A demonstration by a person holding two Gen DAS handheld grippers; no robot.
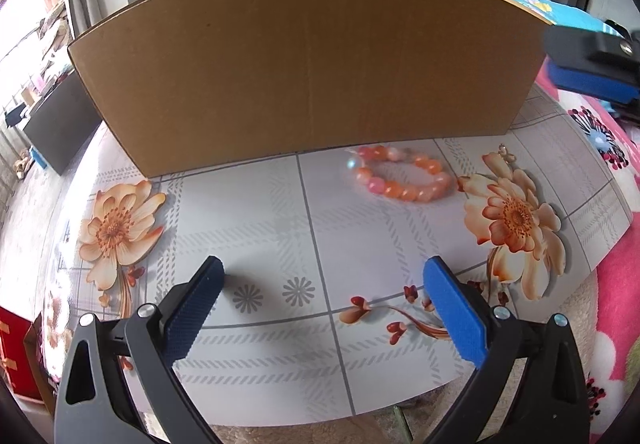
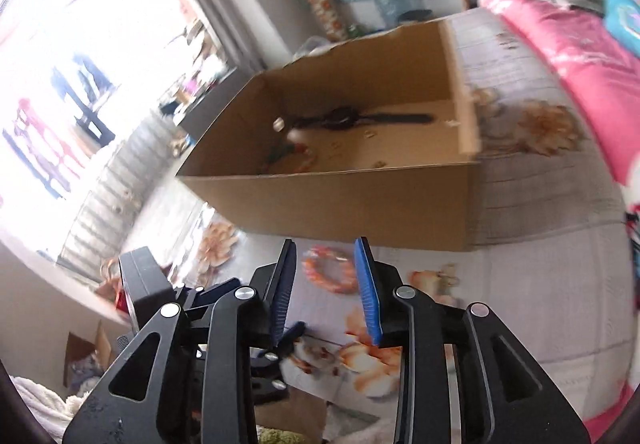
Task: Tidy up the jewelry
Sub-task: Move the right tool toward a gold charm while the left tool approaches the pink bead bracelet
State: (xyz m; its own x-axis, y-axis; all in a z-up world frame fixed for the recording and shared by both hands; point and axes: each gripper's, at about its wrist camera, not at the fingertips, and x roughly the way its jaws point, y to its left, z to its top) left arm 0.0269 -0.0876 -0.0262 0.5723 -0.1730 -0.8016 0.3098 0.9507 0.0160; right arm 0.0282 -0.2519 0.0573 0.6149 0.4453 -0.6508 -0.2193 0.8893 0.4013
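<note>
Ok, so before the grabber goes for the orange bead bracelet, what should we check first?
1. Bracelet lies flat on the table, out of the box: ok.
2. Nothing on top of the bracelet: ok.
3. Left gripper open and empty: ok.
4. Right gripper partly open, nothing between its fingers, raised above the bracelet: ok.
5. Cardboard box open on top with bare floor inside: ok.
6. Small gold piece near the box corner, what it is: cannot tell.
</note>
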